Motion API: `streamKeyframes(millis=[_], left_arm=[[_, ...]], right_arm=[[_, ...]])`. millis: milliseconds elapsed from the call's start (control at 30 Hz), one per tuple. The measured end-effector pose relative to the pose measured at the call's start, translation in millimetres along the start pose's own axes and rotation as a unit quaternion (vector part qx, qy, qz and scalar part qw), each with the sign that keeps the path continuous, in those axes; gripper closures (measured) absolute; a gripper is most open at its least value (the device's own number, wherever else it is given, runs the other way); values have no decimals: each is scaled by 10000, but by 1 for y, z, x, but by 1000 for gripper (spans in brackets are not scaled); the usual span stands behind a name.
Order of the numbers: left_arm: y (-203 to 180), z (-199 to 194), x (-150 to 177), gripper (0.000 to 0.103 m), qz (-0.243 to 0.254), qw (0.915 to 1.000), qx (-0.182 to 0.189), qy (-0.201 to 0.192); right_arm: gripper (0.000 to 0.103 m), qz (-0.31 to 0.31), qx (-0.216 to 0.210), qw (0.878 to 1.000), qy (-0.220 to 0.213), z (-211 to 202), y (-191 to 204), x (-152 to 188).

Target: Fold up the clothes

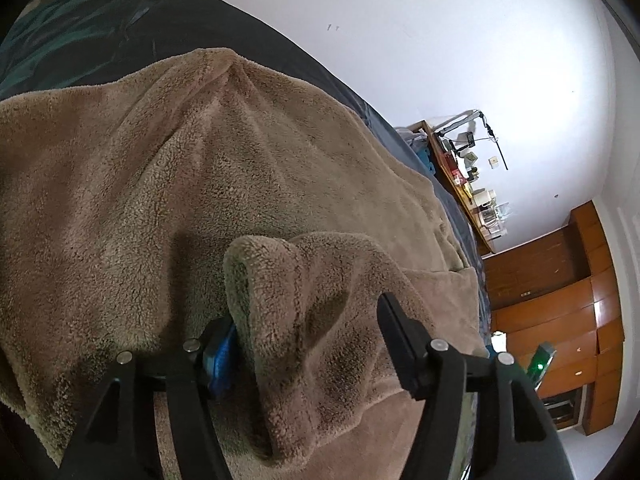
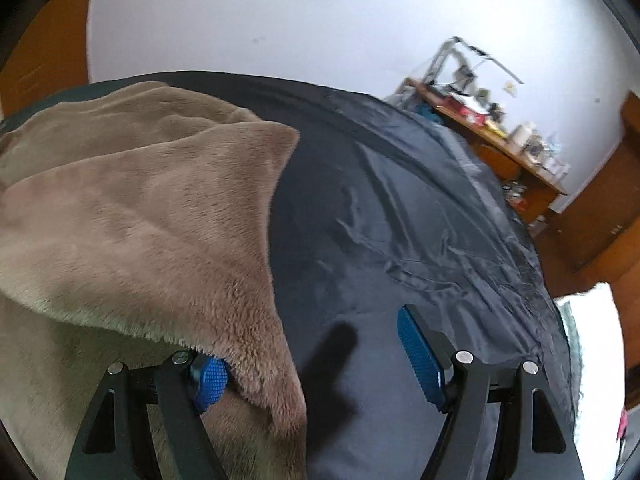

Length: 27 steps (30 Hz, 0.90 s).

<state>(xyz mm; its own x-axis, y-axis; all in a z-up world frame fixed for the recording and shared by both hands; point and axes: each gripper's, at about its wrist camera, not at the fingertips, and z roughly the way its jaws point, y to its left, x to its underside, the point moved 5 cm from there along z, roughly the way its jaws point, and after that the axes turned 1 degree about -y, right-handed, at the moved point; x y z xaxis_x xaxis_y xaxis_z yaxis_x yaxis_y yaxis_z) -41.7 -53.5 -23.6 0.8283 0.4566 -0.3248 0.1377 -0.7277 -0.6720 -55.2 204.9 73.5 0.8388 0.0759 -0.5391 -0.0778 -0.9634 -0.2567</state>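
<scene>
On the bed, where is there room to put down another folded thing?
The free patch is the dark bedsheet right of the brown fleece garment, running to the bed's far edge near the cluttered wooden desk. The garment crowds the left side, bunched up between the open left gripper fingers.

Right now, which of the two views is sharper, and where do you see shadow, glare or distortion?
Left wrist view: sharp on the brown fleece garment, with the wall and the wooden cabinets bent by the fisheye. Right wrist view: softer, the cluttered desk smeared; a finger's shadow lies on the dark bedcover.
</scene>
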Motion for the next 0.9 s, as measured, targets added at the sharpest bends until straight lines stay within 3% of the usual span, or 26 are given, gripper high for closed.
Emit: streamKeyframes(millis=[167, 233, 400, 633, 800, 833, 867, 900], left_arm=[[3, -3, 0, 34, 27, 10000, 1, 21], [4, -3, 0, 34, 43, 10000, 4, 21], [5, -4, 0, 32, 51, 10000, 75, 21], [6, -5, -2, 32, 56, 9999, 144, 46], [6, -5, -3, 32, 133, 9998, 124, 85], [5, -5, -3, 32, 160, 9998, 122, 93], [4, -5, -3, 32, 198, 9997, 114, 91], [4, -5, -3, 32, 236, 9996, 105, 90]], right_arm=[[26, 293, -1347, 9905, -40, -35, -7, 6], [26, 438, -1638, 9853, -223, -47, -8, -1], [26, 633, -1714, 9821, -454, -48, -1, -31], [26, 1198, -1671, 9786, 61, 21, 1, -72], [27, 1306, -1695, 9760, 398, 57, 7, -78], [39, 1249, -1665, 9771, 448, 62, 10, -77], [57, 1221, -1687, 9768, 497, 66, 13, -75], [61, 1229, -1740, 9758, 504, 69, 15, -74]])
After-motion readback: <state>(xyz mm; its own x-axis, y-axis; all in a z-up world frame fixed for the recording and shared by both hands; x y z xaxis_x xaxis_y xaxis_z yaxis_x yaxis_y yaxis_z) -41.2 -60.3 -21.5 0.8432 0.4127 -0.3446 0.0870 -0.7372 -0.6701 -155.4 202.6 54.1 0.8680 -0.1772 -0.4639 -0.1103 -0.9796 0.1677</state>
